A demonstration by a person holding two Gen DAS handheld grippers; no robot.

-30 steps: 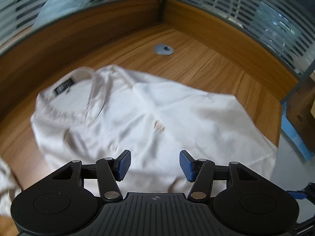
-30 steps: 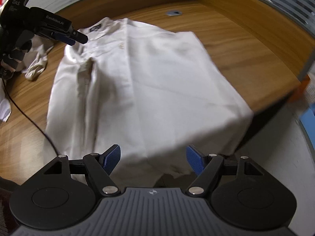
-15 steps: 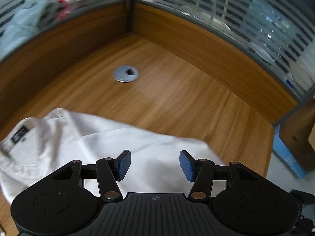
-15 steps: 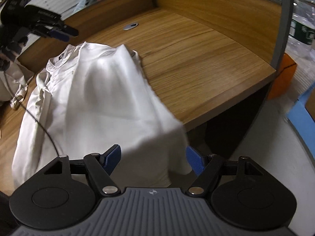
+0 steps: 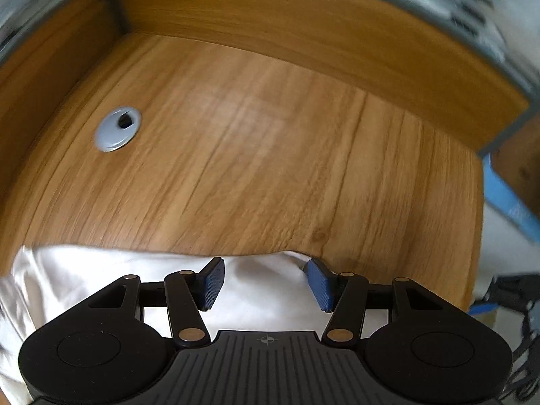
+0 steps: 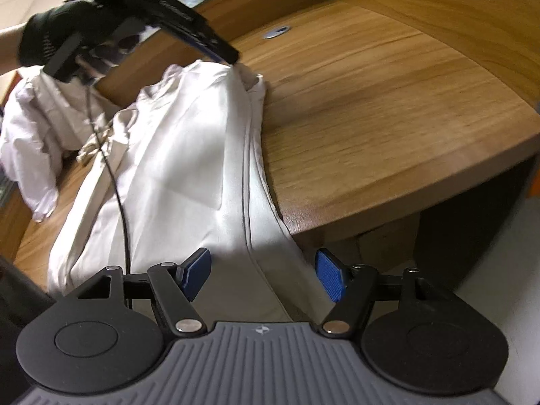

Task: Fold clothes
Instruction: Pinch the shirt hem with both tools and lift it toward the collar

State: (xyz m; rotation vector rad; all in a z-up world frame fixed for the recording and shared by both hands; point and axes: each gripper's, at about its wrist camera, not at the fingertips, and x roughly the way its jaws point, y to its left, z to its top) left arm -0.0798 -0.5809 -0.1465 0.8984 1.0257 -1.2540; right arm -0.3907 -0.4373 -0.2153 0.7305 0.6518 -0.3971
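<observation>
A white shirt [image 6: 189,155] lies lengthwise on the wooden desk [image 6: 371,108], and its lower end hangs over the desk's front edge. My right gripper [image 6: 265,276] is open, low at that hanging end, with the cloth between and beyond its blue pads [image 6: 197,273]. In the right wrist view my left gripper [image 6: 233,57], held by a black-gloved hand [image 6: 50,40], points at the shirt's far end. In its own view the left gripper [image 5: 265,283] is open over the shirt's edge [image 5: 135,270], holding nothing.
A grey cable grommet [image 5: 116,133] is set in the desk [image 5: 270,152] near the back corner. A second heap of white cloth [image 6: 33,128] lies at the left. A black cable [image 6: 118,195] trails over the shirt. Wooden partition walls [image 5: 303,27] bound the desk.
My left gripper has moved across the shirt to its far edge. My right gripper has dropped back to the part hanging off the desk's front. Both stayed open.
</observation>
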